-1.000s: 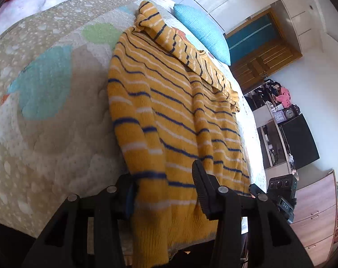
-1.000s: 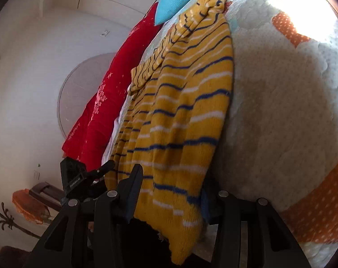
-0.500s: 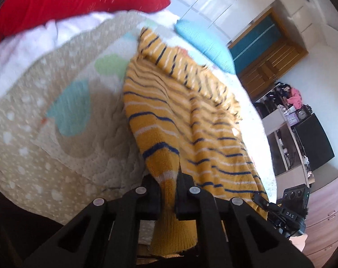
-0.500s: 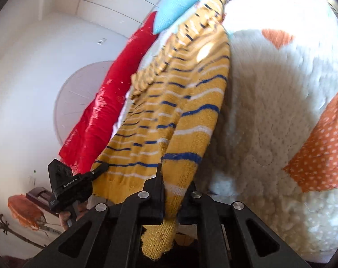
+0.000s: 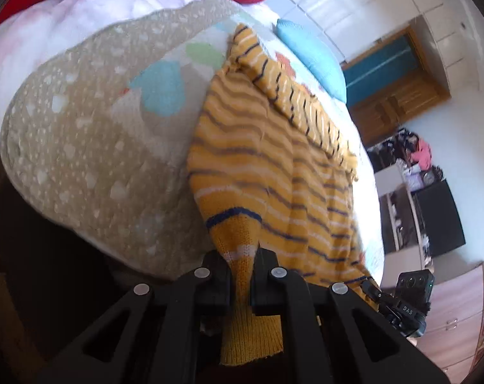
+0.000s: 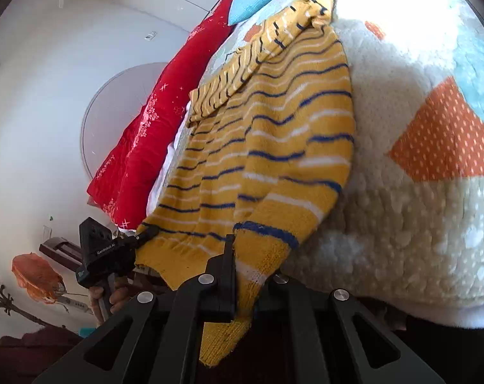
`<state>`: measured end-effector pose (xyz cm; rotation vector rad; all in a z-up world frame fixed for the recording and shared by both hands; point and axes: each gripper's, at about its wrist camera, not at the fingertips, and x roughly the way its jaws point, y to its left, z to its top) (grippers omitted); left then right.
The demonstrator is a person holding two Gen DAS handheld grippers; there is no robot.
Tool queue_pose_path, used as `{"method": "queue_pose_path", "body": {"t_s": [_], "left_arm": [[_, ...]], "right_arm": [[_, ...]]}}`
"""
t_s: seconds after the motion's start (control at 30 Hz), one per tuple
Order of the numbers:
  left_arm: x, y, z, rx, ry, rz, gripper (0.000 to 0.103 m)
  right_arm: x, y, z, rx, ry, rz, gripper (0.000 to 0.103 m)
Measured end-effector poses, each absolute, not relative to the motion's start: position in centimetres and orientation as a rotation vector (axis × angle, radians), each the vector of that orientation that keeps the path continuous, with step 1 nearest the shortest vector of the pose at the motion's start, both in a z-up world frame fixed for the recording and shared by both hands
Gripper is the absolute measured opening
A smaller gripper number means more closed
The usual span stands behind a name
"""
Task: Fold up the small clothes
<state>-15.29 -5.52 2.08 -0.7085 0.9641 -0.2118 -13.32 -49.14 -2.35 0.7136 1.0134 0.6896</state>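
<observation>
Sweater (image 5: pixel 273 172) hem corners pinched by left tool (image 5: pixel 242 275), right tool (image 6: pixel 245 284) at bed (image 6: pixel 401 224) edge.

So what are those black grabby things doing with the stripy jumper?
A person is holding a gripper in each hand to fold the yellow striped sweater that lies on the quilt of the bed. The left gripper is shut on one bottom corner, and the right gripper is shut on the other. The sleeves are already folded across the top. The bottom edge hangs off the bed.
</observation>
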Motion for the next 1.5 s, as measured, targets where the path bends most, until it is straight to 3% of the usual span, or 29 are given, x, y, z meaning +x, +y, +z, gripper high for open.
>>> {"method": "queue_pose_path", "body": {"t_s": [0.17, 0.37, 0.77, 0.83, 0.9, 0.97, 1.27, 1.37, 1.43, 1.5], "left_arm": [[-10.2, -5.7, 5.6, -0.711, 0.858, -0.227, 0.007], [1.5, -7.1, 8.0, -0.674, 0.815, -0.208, 0.007], [15.5, -6.9, 3.0, -0.746, 0.968, -0.151, 0.009], [16.8, -6.0, 2.3, -0.811, 0.967, -0.156, 0.019], [17.7, -5.1, 1.6, -0.876, 0.950, -0.150, 0.051], [18.5, -4.3, 0.9, -0.934, 0.926, -0.134, 0.058], [20.6, -3.1, 0.4, -0.906, 0.941, -0.116, 0.059], [19.4, -2.6, 1.7, -0.869, 0.923, -0.090, 0.066], [18.2, -2.6, 2.8, -0.818, 0.916, -0.079, 0.068], [17.1, -2.7, 3.6, -0.753, 0.924, -0.060, 0.068]], "right_arm": [[-8.4, -48.9, 1.4, 0.734, 0.903, 0.721, 0.008], [1.2, -48.2, 5.2, 0.708, 0.818, 0.643, 0.008], [16.3, -49.7, -0.1, 0.879, 0.959, 0.487, 0.012], [17.9, -50.1, -1.1, 0.944, 0.965, 0.486, 0.025], [19.4, -50.6, -1.9, 0.997, 0.959, 0.483, 0.036], [20.8, -51.0, -2.4, 1.039, 0.949, 0.482, 0.039], [24.3, -51.6, -3.4, 1.034, 0.964, 0.442, 0.041], [23.8, -53.1, -3.5, 1.121, 0.924, 0.421, 0.048], [22.9, -54.3, -2.8, 1.104, 0.890, 0.353, 0.062], [21.5, -55.7, -1.8, 1.069, 0.866, 0.299, 0.065]]}}
